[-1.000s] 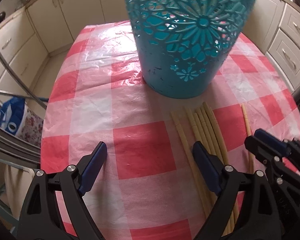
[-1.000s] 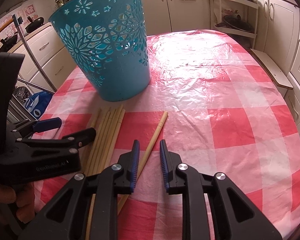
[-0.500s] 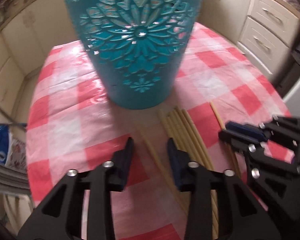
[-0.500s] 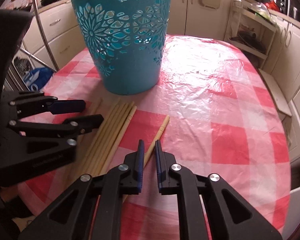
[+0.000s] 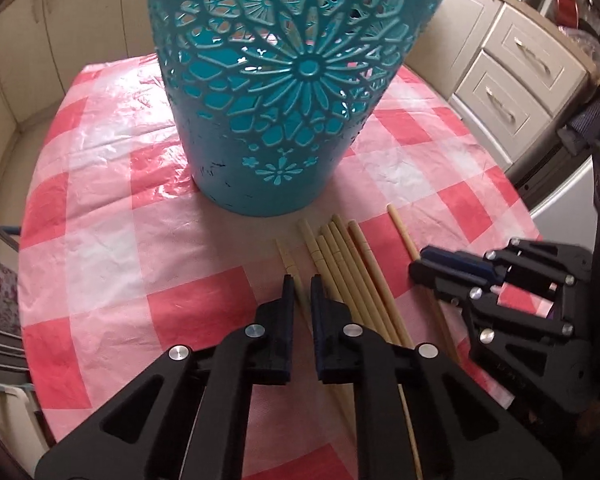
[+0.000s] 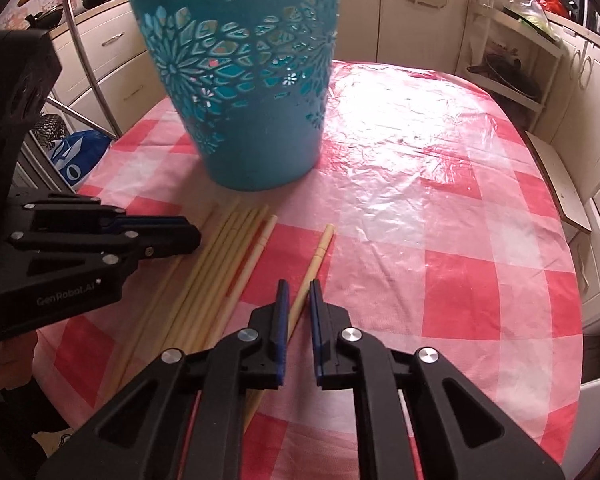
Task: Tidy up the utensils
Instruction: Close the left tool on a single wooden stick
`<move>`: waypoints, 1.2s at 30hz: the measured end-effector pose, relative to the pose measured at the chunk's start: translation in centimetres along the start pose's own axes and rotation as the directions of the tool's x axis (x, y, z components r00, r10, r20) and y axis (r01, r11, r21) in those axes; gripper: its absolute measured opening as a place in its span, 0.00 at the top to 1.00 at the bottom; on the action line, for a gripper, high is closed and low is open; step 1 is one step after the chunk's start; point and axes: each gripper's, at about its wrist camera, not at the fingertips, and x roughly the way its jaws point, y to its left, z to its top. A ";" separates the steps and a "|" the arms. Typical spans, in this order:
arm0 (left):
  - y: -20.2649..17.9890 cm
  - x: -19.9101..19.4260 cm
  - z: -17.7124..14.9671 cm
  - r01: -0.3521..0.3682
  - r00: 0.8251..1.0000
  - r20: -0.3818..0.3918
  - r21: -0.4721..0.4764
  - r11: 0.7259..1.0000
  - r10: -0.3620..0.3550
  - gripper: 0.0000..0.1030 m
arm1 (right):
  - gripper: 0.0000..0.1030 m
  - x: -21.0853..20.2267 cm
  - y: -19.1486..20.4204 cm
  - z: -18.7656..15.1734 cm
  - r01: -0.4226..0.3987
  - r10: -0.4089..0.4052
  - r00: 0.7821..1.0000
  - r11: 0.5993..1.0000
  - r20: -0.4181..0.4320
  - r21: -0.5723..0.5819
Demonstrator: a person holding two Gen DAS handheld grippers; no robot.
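Note:
A tall teal cut-out basket (image 5: pixel 292 92) (image 6: pixel 252 100) stands upright on the red-checked table (image 6: pixel 460 240). Several pale chopsticks (image 5: pixel 348 264) (image 6: pixel 228 264) lie side by side in front of it. My left gripper (image 5: pixel 300 284) is closing tight on the leftmost chopstick (image 5: pixel 288 260), which runs between its pads. A lone chopstick (image 6: pixel 320 252) (image 5: pixel 400 228) lies apart on the right. My right gripper (image 6: pixel 299 290) is shut on it low on the shaft. Each gripper shows in the other's view: the left gripper (image 6: pixel 192 240) and the right gripper (image 5: pixel 418 266).
Cream kitchen cabinets (image 5: pixel 516 76) ring the table. A blue bag (image 6: pixel 76 152) and a metal rack stand off the left edge, and an open shelf unit (image 6: pixel 512 64) at the back right. A hand (image 6: pixel 8 360) holds the left gripper.
The left jaws went from wide open to closed around the leftmost chopstick as the gripper turned toward the basket. The right jaws narrowed onto the lone chopstick.

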 end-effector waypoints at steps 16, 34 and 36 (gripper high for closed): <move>-1.5 0.1 -0.1 -0.156 0.988 0.022 0.068 0.985 0.155 0.90 | 0.90 0.1 0.5 0.1 0.006 -0.006 1.000 1.000 -0.006 -0.023; -2.3 -3.9 0.2 -0.009 0.998 0.056 0.146 0.989 0.001 0.95 | 0.90 0.0 0.6 -0.3 0.007 -0.007 1.000 1.000 0.014 -0.016; -2.4 -5.6 0.3 0.042 0.995 0.080 0.182 0.982 -0.058 0.95 | 0.90 0.0 0.6 -0.3 0.007 -0.007 1.000 1.000 0.013 -0.016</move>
